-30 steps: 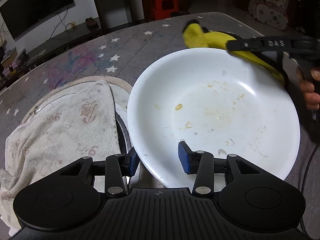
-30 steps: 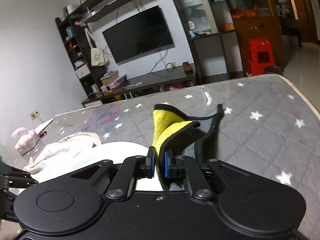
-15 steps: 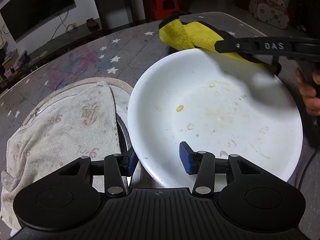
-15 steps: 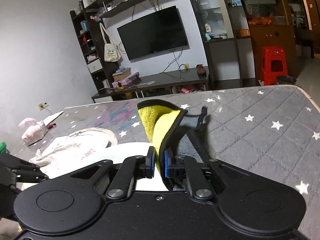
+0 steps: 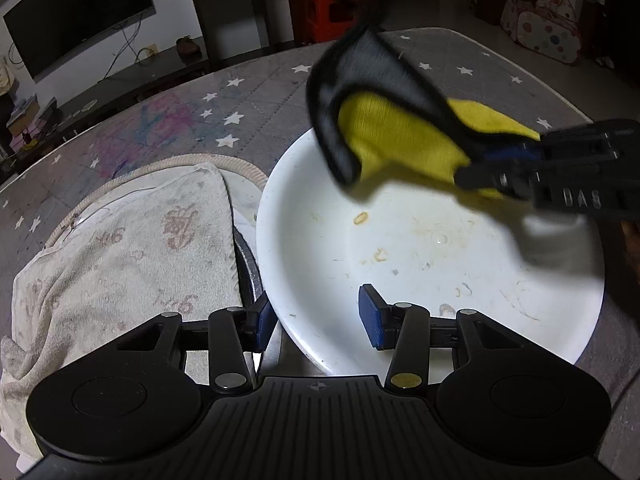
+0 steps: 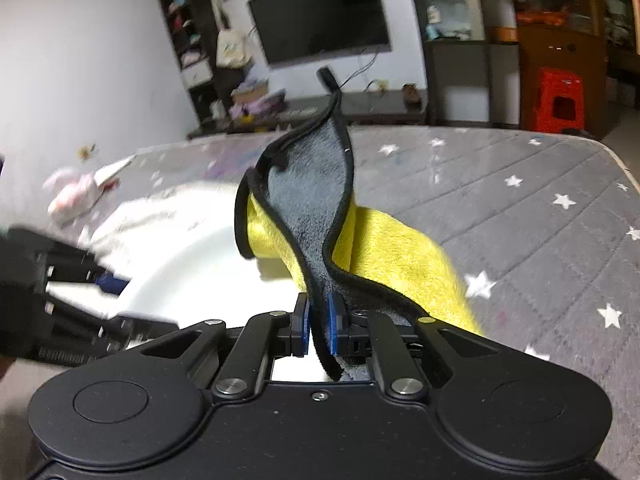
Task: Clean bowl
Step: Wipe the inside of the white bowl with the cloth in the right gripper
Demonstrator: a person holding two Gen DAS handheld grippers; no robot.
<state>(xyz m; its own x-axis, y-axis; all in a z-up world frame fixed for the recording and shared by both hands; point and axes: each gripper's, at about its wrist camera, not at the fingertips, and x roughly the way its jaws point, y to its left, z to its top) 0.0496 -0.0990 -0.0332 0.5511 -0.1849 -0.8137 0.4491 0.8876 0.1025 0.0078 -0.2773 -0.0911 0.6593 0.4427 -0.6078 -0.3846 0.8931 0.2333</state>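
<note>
A wide white bowl point(image 5: 420, 248) with brown food smears sits on the star-patterned table. My left gripper point(image 5: 316, 318) straddles its near rim, one blue pad inside and one outside, with a gap on each side of the rim. My right gripper point(image 6: 318, 322) is shut on a yellow and grey cloth point(image 6: 320, 216). In the left wrist view the cloth point(image 5: 392, 140) hangs over the bowl's far rim, held from the right. The bowl point(image 6: 192, 264) shows blurred in the right wrist view.
A beige patterned towel point(image 5: 120, 248) lies over a round mat left of the bowl. A pink and white object point(image 6: 76, 192) lies at the table's far left. The grey star-patterned table point(image 6: 520, 208) extends to the right.
My right gripper has swung the cloth in over the bowl's far rim, and the cloth has flipped to show its grey side. The left gripper and bowl have barely moved.
</note>
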